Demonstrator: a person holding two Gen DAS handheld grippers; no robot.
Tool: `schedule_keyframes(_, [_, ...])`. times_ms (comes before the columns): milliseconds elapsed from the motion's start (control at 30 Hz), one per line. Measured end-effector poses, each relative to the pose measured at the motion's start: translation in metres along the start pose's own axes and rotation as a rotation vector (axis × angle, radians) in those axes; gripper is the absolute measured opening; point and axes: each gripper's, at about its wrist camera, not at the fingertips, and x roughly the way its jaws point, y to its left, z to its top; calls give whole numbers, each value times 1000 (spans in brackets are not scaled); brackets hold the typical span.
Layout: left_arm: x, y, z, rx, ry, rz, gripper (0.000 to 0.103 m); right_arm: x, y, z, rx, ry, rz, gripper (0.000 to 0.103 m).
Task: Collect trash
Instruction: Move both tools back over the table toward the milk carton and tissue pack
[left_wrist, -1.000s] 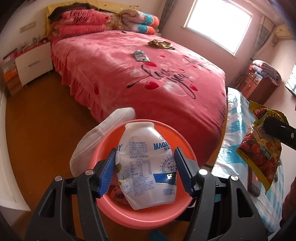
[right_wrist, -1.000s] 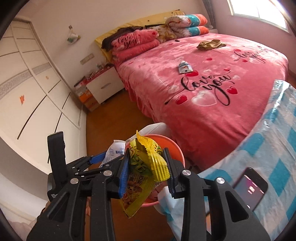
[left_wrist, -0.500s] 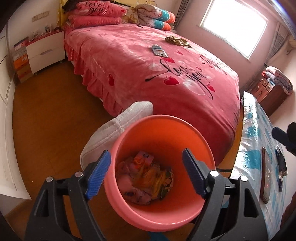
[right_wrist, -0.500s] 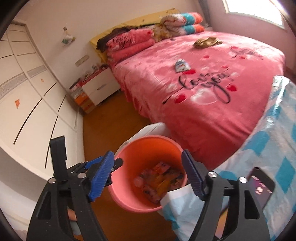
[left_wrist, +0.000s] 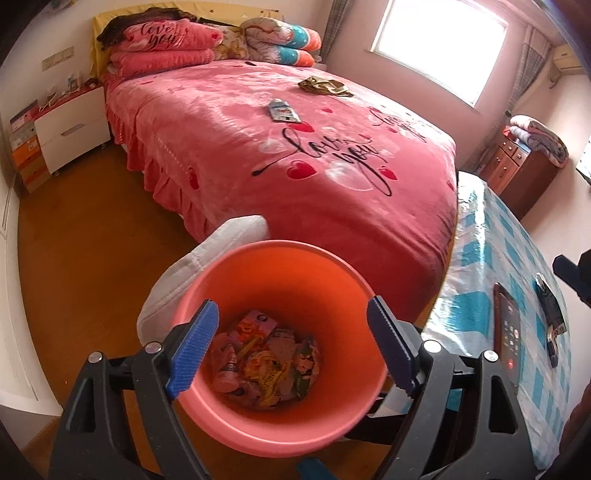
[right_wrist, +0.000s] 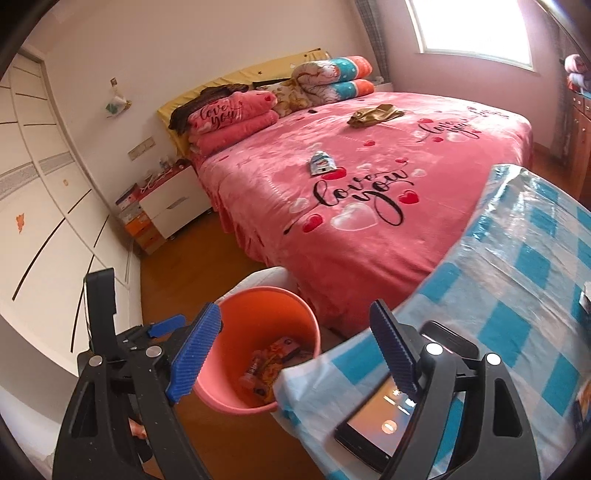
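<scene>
Starting with the left wrist view: I am looking down past the left hand-held gripper (left_wrist: 291, 350), whose jaws have just been opening and are now standing wide with nothing between them. The pink bin (left_wrist: 258, 417) is sitting directly under them, with collected wrappers (left_wrist: 266, 365) lying at its bottom. What I judge to be the remaining trash is lying well ahead on the bed (left_wrist: 229, 155): a small blue-and-white packet (left_wrist: 282, 110) and, further back toward the window side, a crumpled gold wrapper (left_wrist: 325, 85). The packet's long axis is running roughly away from this hand-held gripper, slanting a little to the right. At the right edge a phone (left_wrist: 508, 347) is resting on the checked desk (left_wrist: 480, 258), and the tip of the other hand-held gripper is poking into frame there.

Moving to the right wrist view: the right hand-held gripper (right_wrist: 295, 347) is likewise gaping, its jaws having just been opening, and it is holding nothing. It is hanging over the desk corner, with the bin below and to its left (the phone is lying just beneath its right finger). From here the packet (right_wrist: 321, 163) is lying straight ahead across the bed, well apart, and the gold wrapper (right_wrist: 373, 114) is beyond it, to the right. I am judging that neither hand is clearly nearer; both are facing a long reach over the bedspread.
</scene>
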Motion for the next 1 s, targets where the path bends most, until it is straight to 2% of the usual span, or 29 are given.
schedule_keyframes(233, [-13, -31, 2, 72, -34, 0, 89, -23, -15, -12, 16, -40, -40, 82])
schedule_keyframes(300, [-16, -41, 2, 94, -42, -5, 90, -29, -18, -15, 20, -49, -50, 92])
schedule_keyframes(667, [-30, -90, 0, 208, -62, -20, 90, -64, -25, -29, 8, -121, -113, 92])
schedule_keyframes(1000, [-42, -124, -5, 282, -77, -34, 91, -92, -43, -38, 51, -187, -148, 92])
